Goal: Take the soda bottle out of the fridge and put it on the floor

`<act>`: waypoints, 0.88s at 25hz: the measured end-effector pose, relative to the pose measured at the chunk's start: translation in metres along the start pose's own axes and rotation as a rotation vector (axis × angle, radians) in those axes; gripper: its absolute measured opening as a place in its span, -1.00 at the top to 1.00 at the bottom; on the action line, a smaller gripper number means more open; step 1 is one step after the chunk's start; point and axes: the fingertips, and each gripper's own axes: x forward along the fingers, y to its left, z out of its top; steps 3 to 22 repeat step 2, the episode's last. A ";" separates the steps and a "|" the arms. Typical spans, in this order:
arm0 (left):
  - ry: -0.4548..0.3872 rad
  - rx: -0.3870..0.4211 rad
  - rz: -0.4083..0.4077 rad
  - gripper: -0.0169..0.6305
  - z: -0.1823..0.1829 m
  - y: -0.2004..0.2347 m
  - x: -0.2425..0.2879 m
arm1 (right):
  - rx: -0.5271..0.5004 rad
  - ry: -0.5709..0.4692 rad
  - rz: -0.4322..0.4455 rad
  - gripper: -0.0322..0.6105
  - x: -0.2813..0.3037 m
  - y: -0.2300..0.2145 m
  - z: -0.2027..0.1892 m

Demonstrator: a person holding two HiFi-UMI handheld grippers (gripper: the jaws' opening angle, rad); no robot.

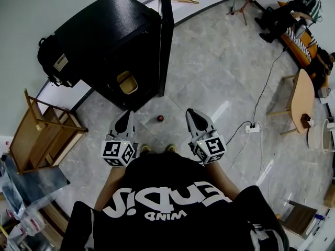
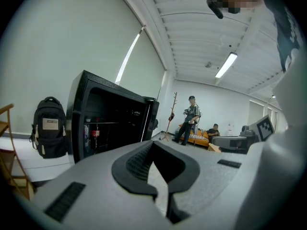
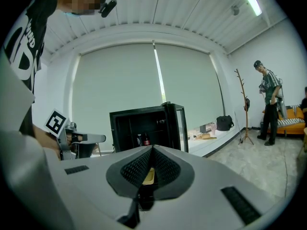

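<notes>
Head view, left gripper closed, right gripper closed

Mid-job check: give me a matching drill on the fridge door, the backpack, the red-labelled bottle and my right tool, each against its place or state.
Things:
1. fridge door
2. backpack
3. red-labelled bottle
4. right tool

Places or states:
A. on a shelf inside the fridge
B. shut, with nothing held
C. standing open
D. by the wall, beside the fridge

Pairs: 1-C, 2-D, 3-A, 4-B
</notes>
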 end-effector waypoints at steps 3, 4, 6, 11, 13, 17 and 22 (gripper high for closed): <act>0.003 -0.001 0.000 0.93 -0.001 -0.001 0.001 | -0.001 0.002 0.000 0.83 -0.001 -0.002 -0.002; 0.003 -0.001 0.000 0.93 -0.001 -0.001 0.001 | -0.001 0.002 0.000 0.83 -0.001 -0.002 -0.002; 0.003 -0.001 0.000 0.93 -0.001 -0.001 0.001 | -0.001 0.002 0.000 0.83 -0.001 -0.002 -0.002; 0.003 -0.001 0.000 0.93 -0.001 -0.001 0.001 | -0.001 0.002 0.000 0.83 -0.001 -0.002 -0.002; 0.003 -0.001 0.000 0.93 -0.001 -0.001 0.001 | -0.001 0.002 0.000 0.83 -0.001 -0.002 -0.002; 0.003 -0.001 0.000 0.93 -0.001 -0.001 0.001 | -0.001 0.002 0.000 0.83 -0.001 -0.002 -0.002; 0.003 -0.001 0.000 0.93 -0.001 -0.001 0.001 | -0.001 0.002 0.000 0.83 -0.001 -0.002 -0.002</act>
